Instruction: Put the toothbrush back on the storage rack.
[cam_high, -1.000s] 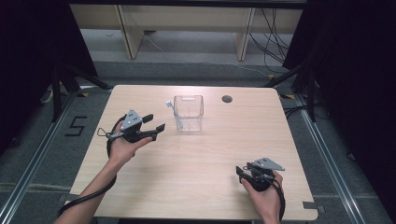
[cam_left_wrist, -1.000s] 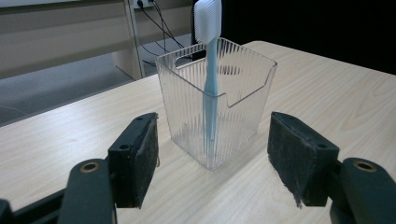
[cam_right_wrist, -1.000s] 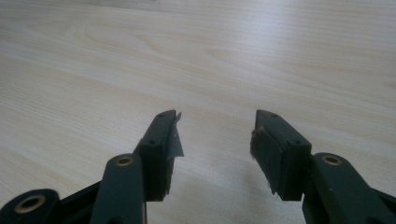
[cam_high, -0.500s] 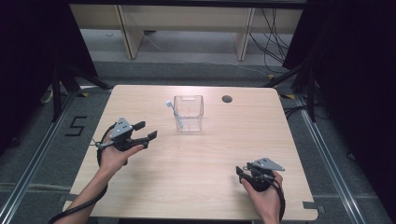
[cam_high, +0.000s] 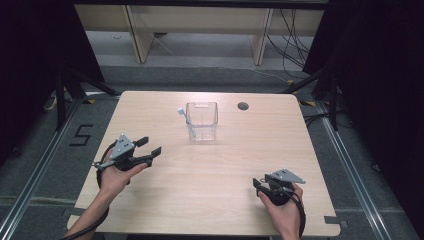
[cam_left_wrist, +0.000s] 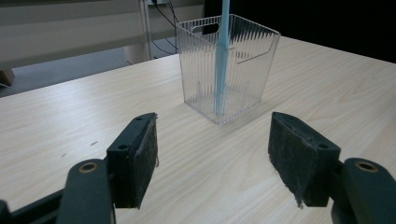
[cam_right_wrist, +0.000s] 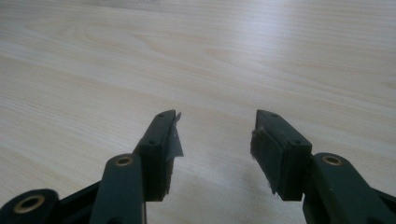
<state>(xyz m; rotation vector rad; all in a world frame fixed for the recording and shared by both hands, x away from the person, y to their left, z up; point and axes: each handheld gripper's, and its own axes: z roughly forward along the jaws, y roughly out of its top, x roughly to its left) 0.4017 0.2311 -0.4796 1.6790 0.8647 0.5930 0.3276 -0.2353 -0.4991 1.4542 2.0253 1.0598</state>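
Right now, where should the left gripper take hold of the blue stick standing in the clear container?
Probably the blue stick's upper stretch above the clear container's rim, coming from above. It stands nearly upright inside with ribbed walls around its lower part. The left gripper is open, short of the container.

The left gripper (cam_high: 150, 146) is being held in the left hand (cam_high: 116, 174), its jaws standing wide apart with nothing between them, and is being pointed forward and to the right. The right gripper (cam_high: 256, 184) is being held low in the right hand (cam_high: 283, 210), its jaws parted, aimed leftward.
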